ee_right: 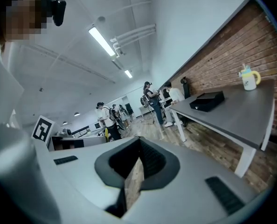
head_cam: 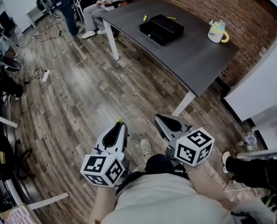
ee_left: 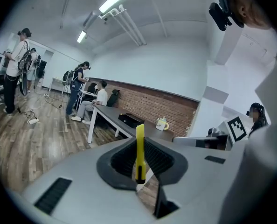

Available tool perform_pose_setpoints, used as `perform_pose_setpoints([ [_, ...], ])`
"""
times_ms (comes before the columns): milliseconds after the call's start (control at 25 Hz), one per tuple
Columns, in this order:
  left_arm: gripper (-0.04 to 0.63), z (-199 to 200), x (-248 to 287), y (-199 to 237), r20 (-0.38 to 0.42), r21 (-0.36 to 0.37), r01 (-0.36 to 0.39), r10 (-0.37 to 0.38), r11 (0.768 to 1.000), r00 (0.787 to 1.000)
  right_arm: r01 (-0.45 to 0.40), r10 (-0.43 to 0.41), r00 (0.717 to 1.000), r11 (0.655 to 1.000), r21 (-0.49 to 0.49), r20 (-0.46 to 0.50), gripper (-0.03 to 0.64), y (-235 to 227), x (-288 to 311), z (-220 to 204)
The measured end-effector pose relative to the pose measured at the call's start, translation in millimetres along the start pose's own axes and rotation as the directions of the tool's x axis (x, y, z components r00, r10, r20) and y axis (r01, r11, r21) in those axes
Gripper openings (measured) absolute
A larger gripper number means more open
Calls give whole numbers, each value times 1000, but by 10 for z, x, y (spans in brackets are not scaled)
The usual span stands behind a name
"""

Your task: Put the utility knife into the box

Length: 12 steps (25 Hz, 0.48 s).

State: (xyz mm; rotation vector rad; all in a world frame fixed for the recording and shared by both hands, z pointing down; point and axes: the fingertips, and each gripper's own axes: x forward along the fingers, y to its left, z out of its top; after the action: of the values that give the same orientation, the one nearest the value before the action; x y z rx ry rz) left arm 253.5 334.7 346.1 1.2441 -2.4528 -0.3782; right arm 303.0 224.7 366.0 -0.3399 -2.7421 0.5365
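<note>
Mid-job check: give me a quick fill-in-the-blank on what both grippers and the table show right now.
1. The left gripper is shut on a slim ____ utility knife.
2. The right gripper has its jaws together and holds ____.
3. In the head view, on the dark grey table, the flat black box lies to the ____ of the white mug with a yellow handle.
Missing words: yellow; nothing; left.

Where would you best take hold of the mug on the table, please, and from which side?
Probably by its yellow handle. The mug stands upright with something blue sticking up on top, blocking a top approach. The handle juts toward the table's right end in the head view, so come from there.
</note>
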Motion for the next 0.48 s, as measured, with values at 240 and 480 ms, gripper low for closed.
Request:
perform_pose_setpoints([
  [240, 64, 352, 725, 393, 23, -14, -45, 45, 999, 999, -51, 51, 999, 998, -27, 11, 8, -429, 600, 473],
  [480, 64, 580, 1225, 624, 29, -20, -73, 73, 997, 997, -31, 30, 999, 999, -9, -10, 8, -811, 879, 684],
])
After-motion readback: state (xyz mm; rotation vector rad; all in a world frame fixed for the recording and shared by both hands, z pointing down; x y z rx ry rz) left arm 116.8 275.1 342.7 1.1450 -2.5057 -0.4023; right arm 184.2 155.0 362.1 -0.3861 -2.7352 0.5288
